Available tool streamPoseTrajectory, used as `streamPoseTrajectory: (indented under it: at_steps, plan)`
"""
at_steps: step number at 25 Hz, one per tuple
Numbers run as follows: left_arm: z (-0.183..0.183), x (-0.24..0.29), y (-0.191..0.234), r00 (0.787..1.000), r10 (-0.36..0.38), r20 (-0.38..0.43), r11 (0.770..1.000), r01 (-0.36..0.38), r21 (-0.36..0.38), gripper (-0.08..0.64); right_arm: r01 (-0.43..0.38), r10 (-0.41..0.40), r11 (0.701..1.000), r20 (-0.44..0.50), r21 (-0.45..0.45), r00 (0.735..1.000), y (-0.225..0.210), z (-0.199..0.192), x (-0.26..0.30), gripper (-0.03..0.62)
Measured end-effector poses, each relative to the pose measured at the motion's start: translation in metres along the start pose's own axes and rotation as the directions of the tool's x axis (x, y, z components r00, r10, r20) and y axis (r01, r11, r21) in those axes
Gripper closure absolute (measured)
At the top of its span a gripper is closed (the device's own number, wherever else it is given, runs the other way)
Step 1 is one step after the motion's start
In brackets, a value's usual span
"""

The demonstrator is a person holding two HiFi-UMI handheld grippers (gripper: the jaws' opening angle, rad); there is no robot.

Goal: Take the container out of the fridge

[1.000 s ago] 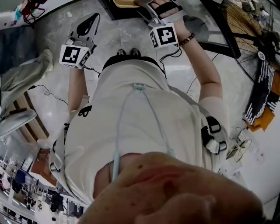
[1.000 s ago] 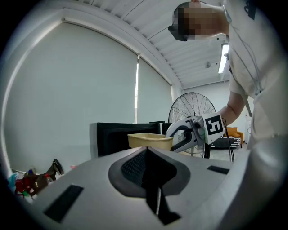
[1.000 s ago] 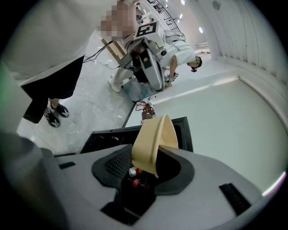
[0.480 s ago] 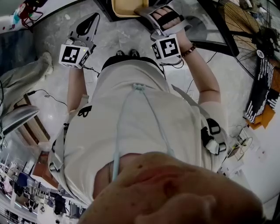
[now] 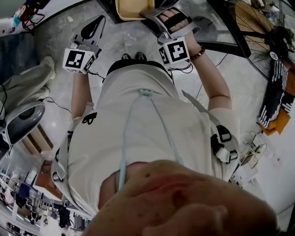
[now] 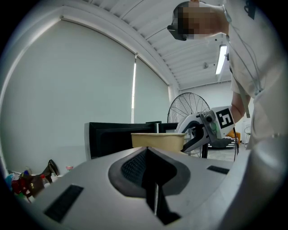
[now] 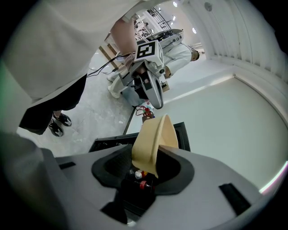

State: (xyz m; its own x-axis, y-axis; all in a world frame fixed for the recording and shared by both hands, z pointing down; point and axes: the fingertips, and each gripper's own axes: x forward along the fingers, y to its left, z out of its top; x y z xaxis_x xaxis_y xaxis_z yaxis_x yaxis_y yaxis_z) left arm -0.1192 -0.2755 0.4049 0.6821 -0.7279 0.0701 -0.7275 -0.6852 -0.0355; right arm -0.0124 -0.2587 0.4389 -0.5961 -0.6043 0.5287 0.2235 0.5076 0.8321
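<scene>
A tan, open-topped container is pinched by its wall between the jaws of my right gripper, which is shut on it. In the head view the container shows at the top edge, with the right gripper on its right side. Below it, in the right gripper view, the black fridge stands open, with small red-capped bottles inside. My left gripper is shut with nothing in it, held off to the left. From the left gripper view, the container hangs in front of the fridge.
A large standing fan is at the right, close to the right arm. The person's body and shoes are just behind the grippers on a pale floor. A grey chair and a cable lie at the left.
My right gripper has drawn the container back toward the person, so more of it shows at the top edge. The left gripper has hardly moved.
</scene>
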Motion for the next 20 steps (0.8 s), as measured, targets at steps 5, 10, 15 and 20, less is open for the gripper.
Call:
streamPoseTrajectory:
  at_steps: [5, 10, 15, 20]
  plan:
    - [-0.0008, -0.0026, -0.0003, 1.000, 0.001, 0.000, 1.000, -0.001, 0.003, 0.552, 0.002, -0.002, 1.000, 0.002, -0.005, 1.000, 0.0006, 0.0037, -0.0003, 0.436]
    - [-0.0008, -0.0028, -0.0022, 1.000, 0.002, 0.002, 1.000, -0.002, -0.001, 0.552, 0.001, -0.001, 1.000, 0.003, -0.013, 1.000, 0.0002, 0.0044, -0.0025, 0.436]
    - [-0.0018, -0.0040, -0.0019, 1.000, 0.003, 0.004, 1.000, -0.003, -0.003, 0.552, 0.000, 0.000, 1.000, 0.006, -0.007, 1.000, 0.0014, 0.0053, -0.0024, 0.436]
    - [-0.0025, -0.0044, -0.0014, 1.000, 0.004, 0.006, 1.000, -0.004, -0.006, 0.552, -0.002, 0.002, 1.000, 0.000, -0.013, 1.000, 0.0026, 0.0051, -0.0008, 0.436]
